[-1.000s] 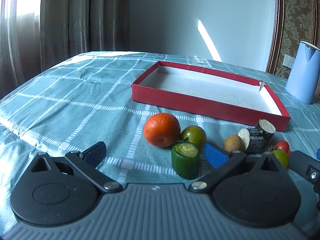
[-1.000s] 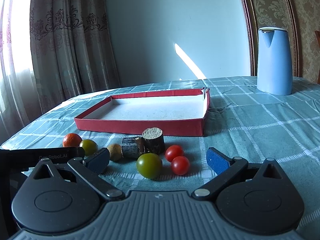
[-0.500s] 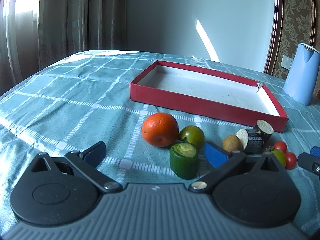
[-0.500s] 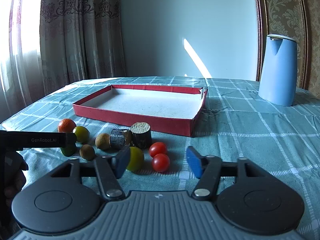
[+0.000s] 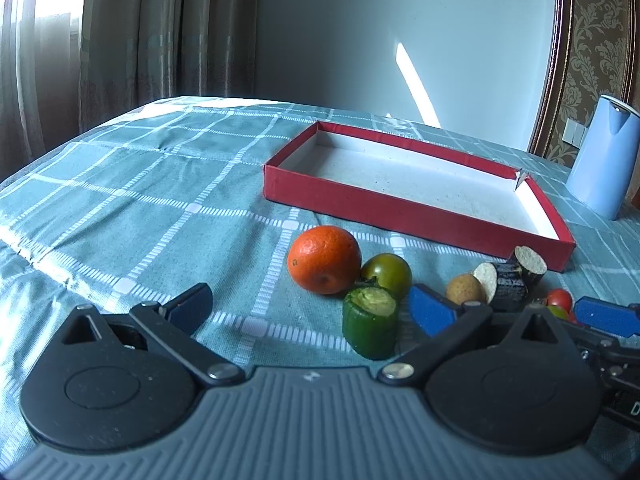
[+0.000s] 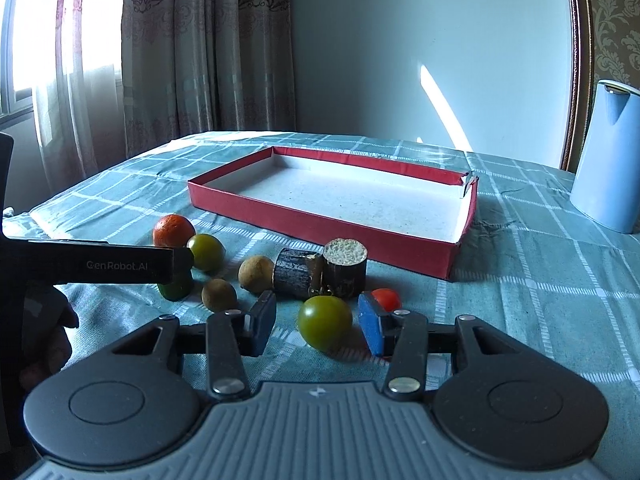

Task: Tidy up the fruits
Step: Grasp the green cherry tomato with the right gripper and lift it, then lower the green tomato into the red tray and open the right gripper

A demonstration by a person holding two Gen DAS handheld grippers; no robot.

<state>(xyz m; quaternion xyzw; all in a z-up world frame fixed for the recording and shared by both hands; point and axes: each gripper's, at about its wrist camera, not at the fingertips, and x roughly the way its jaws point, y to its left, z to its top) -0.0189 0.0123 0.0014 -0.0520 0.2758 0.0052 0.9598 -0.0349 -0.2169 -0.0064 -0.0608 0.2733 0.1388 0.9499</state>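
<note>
Checked tablecloth (image 6: pixel 540 280) under right tool (image 6: pixel 320 326), closing around untouched green tomato (image 6: pixel 325 322); left tool (image 5: pixel 308 306) spread.

Red tray (image 6: pixel 320 222) interior open to entry. Approach from the front obstructed by dark log pieces (image 6: pixel 320 272) crowded against the tray's front wall.

A woven checked cloth (image 6: pixel 540 272), matt and slightly creased, covers the table. The red box (image 6: pixel 320 220) looks like cardboard, with a rough white paper lining. The orange (image 5: pixel 324 258) has a dimpled, faintly shiny peel; the green tomato (image 6: pixel 325 322) is smooth and glossy. The dark cut stem pieces (image 6: pixel 344 268) show rough bark and fibrous ends. The blue kettle (image 6: pixel 610 160) looks like smooth matt plastic.
</note>
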